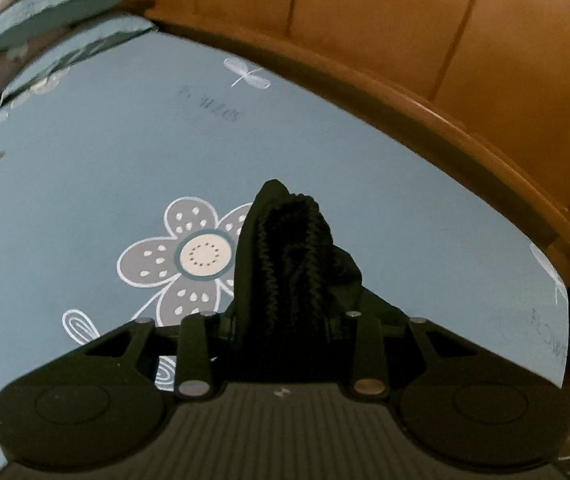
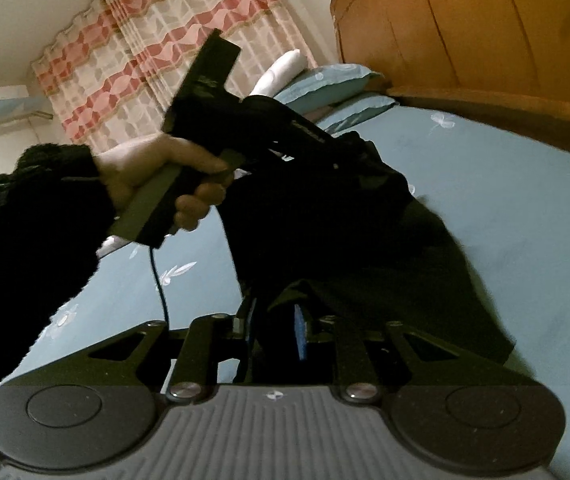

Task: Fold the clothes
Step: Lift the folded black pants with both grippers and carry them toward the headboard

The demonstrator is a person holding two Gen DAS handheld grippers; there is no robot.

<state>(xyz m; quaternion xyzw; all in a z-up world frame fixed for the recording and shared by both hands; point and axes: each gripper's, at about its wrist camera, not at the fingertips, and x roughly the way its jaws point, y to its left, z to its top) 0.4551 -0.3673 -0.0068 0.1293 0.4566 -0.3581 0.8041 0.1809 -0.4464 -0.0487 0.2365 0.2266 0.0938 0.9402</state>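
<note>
Left wrist view: the left gripper (image 1: 285, 280) is clenched on a bunched edge of the black garment (image 1: 285, 252), which stands up between its jaws above the blue flowered bedsheet (image 1: 105, 160); a wooden headboard (image 1: 465, 40) curves from 12 to 3 o'clock, and pillows (image 1: 57, 8) lie at 10 o'clock. Right wrist view: the right gripper (image 2: 275, 332) grasps the same garment (image 2: 345, 240), the cloth running between its blue pads (image 2: 299, 332). At 10 o'clock, a hand (image 2: 153, 176) holds the left gripper (image 2: 341, 140).
</note>
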